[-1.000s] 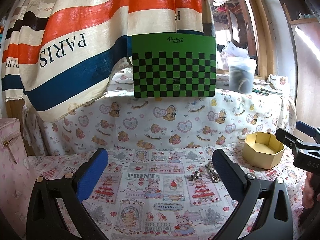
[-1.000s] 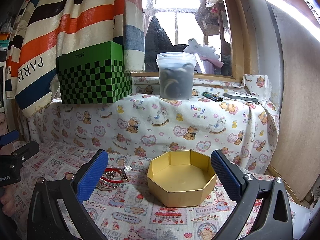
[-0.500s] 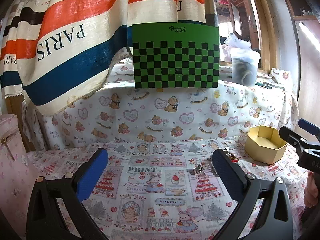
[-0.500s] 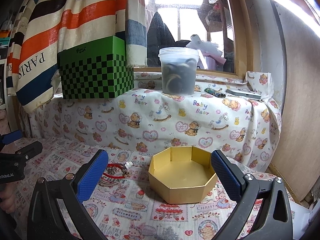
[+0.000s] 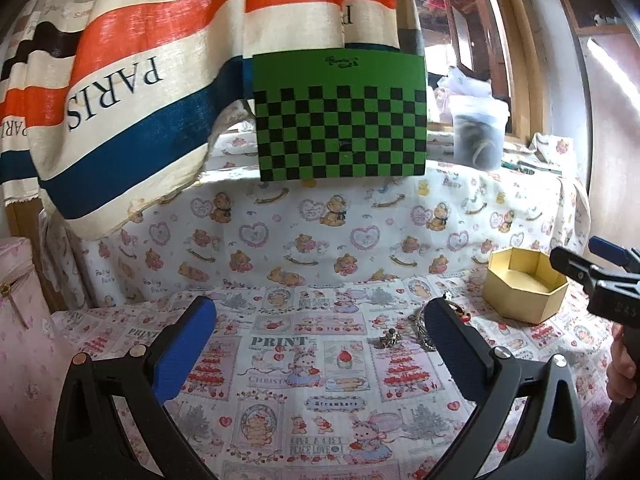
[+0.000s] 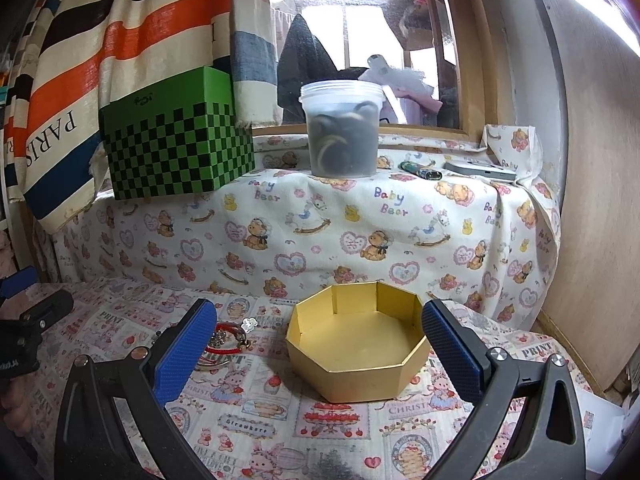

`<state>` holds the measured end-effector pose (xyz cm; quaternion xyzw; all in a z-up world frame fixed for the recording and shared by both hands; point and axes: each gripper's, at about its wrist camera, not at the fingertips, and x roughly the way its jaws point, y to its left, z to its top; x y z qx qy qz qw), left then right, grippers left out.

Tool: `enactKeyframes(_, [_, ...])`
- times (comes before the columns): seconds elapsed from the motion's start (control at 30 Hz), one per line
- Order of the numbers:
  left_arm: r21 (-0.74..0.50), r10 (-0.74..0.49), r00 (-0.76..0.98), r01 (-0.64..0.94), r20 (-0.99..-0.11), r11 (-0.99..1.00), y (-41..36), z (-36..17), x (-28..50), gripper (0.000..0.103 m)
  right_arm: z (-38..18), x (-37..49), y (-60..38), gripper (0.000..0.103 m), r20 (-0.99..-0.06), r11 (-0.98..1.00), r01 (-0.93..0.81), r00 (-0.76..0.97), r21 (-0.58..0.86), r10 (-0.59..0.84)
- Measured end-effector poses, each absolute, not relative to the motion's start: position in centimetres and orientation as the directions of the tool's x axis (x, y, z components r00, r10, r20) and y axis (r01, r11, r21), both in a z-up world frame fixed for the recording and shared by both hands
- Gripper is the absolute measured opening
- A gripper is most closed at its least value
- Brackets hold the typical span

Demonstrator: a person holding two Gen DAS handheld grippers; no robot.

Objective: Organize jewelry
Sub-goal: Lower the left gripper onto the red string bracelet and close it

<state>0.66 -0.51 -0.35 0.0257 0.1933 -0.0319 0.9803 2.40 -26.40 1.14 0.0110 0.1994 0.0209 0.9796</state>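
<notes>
Right wrist view, gold octagonal box (image 6: 360, 364) empty, tongs (image 6: 319, 340) spread wide

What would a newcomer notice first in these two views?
The green checkered box on the ledge stands out, below a striped PARIS curtain. On the printed cloth, an empty gold octagonal box sits right of a small jewelry pile.

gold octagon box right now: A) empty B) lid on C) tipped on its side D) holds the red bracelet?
A: the gold box sits upright and open with a bare floor; the red bracelet lies on the cloth beside it, outside.
</notes>
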Motion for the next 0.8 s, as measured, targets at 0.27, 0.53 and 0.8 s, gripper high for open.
enactKeyframes(0.27, [-0.019, -0.126, 0.773, 0.146, -0.622, 0.989, -3.5, 1.1, 5.3, 0.078, 0.9, 3.3, -28.8, 0.103, -0.435, 0.99, -0.004, 0.898, 0.14, 0.065])
enactKeyframes(0.53, [-0.015, -0.155, 0.602, 0.231, -0.783, 0.973, -9.6, -1.0, 9.3, 0.045, 0.6, 3.7, -28.8, 0.094, -0.46, 0.989, -0.029, 0.883, 0.143, 0.093])
enactKeyframes(0.8, [-0.142, -0.197, 0.536, 0.143, -0.821, 0.98, -9.6, -3.7, 13.2, 0.024, 0.4, 3.9, -29.1, 0.093, -0.47, 0.987, -0.02, 0.878, 0.16, 0.094])
